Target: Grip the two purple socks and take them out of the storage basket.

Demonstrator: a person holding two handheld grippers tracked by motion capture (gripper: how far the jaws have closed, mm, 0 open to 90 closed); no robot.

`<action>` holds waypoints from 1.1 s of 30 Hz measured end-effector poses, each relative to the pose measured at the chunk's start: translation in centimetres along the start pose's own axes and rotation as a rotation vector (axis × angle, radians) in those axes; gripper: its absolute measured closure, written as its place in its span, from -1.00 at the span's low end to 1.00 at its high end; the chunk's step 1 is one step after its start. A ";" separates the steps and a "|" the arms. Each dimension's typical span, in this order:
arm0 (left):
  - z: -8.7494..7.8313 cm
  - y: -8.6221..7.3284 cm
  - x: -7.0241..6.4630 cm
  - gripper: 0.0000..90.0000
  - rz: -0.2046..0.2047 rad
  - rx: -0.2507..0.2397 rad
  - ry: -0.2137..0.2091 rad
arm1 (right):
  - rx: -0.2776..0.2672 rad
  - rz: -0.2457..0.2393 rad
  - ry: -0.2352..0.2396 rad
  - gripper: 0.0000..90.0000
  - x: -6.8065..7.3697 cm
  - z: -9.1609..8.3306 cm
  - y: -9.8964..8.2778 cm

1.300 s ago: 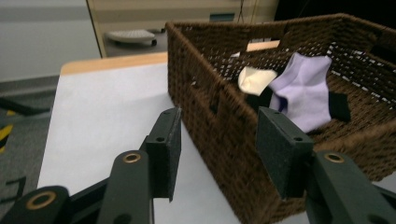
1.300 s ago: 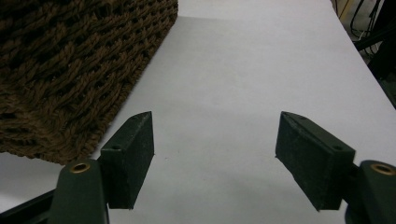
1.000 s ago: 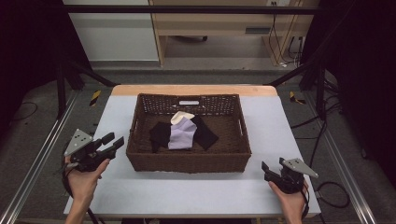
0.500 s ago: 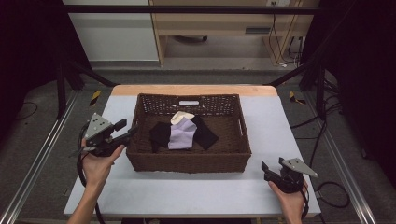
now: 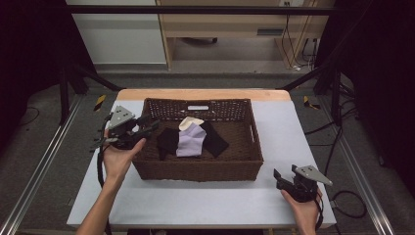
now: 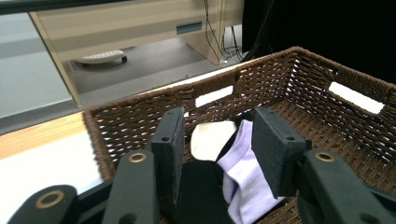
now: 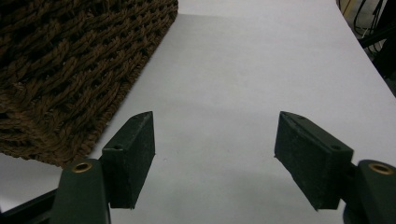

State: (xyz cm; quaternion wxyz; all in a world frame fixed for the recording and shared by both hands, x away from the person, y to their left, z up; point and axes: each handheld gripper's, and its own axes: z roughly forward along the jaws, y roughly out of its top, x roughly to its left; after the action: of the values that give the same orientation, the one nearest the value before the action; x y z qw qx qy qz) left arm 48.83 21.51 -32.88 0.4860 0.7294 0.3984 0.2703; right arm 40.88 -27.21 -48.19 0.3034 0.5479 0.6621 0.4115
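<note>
In the high view a dark brown woven basket (image 5: 197, 169) sits mid-table, rectangular, with coarse twisted wicker walls and a slot handle cut into each end. On its floor lie a lavender sock (image 5: 189, 142), soft knit and folded flat, a cream sock (image 5: 190, 122) peeking out just behind it, and black socks (image 5: 167, 141) spread flat on either side, touching the lavender one.

The left claw (image 5: 149, 126) hangs over the basket's left rim, aimed inward at the socks. In the left gripper view its 2 black padded jaws stand partly apart, having just been closing a little, with nothing pressed between them; the lavender sock (image 6: 243, 175) and cream sock (image 6: 210, 140) show beyond the gap, lower down in the basket (image 6: 130, 121).

The right claw (image 5: 284, 177) rests at the near right corner of the table (image 5: 195, 205), a smooth pale matte surface. Its jaws are spread wide and empty, beside the basket's corner (image 7: 70, 70).
</note>
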 end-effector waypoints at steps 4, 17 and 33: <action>1.7 0.4 -0.7 0.21 0.007 0.010 -0.022 | 0.001 0.003 0.004 -0.36 0.0 0.0 0.0; 6.7 0.7 -1.7 0.49 -0.035 0.064 -0.032 | 0.008 0.000 0.004 -0.35 0.0 0.2 -0.1; 10.8 -1.1 -2.0 0.37 -0.032 0.169 -0.023 | 0.013 -0.004 0.004 -0.34 0.0 0.3 -0.1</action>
State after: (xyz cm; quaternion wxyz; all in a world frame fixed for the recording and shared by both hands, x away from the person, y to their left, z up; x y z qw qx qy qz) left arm 55.85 14.68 -38.02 0.4316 0.7643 0.4259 0.2194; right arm 41.11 -27.13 -48.42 0.2993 0.5476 0.6665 0.4078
